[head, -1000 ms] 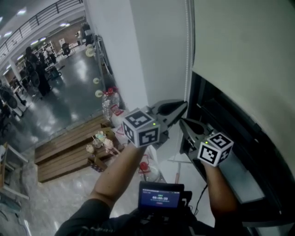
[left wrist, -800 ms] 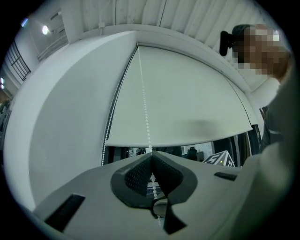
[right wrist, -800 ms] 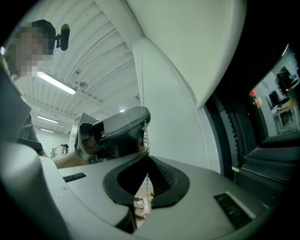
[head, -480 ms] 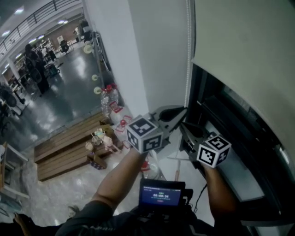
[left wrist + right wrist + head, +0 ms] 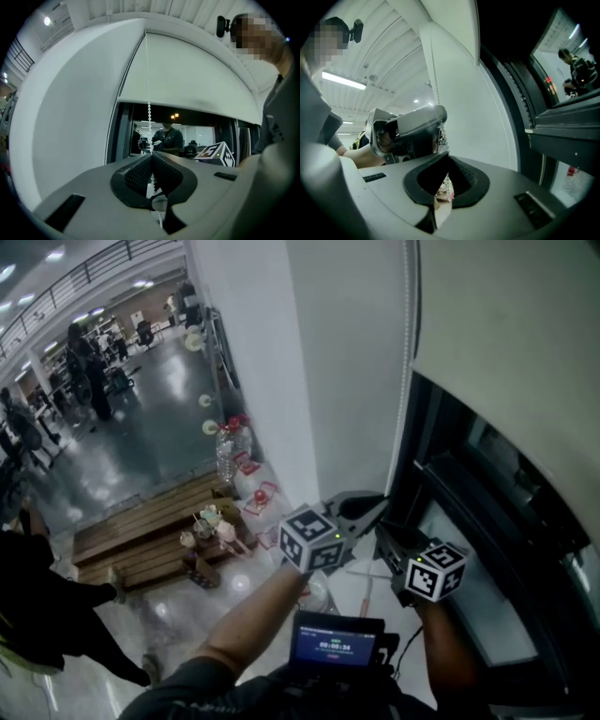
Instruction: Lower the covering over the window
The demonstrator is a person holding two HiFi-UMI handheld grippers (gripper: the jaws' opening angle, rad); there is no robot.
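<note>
**A:** What does the window look like?

**B:** A pale roller blind [image 5: 506,324] covers the upper part of the window [image 5: 197,133]. Its bottom edge stops partway down, and a broad band of dark glass below it is uncovered.

**A:** How is the blind being worked?

**B:** By a white bead chain [image 5: 149,105] that hangs at the blind's left edge, just beside a white wall [image 5: 347,381]. The person holds both tools up to it, close together.

**A:** What are the tools doing?

**B:** The left hand-held gripper [image 5: 151,158] has its jaws clamped on the chain — the beads run down into the pads and out below them. The right hand-held gripper [image 5: 446,161] also has its jaws pressed together. The beads seem to run in at its tips, so it looks clamped on the same chain, though that is harder to read.

**A:** So how far along is the job?

**B:** Partly done, as I judge it — the covering is down over the top of the window only. The lower glass has yet to be covered, so more chain probably has to be pulled before the blind reaches the bottom of the frame.
</note>
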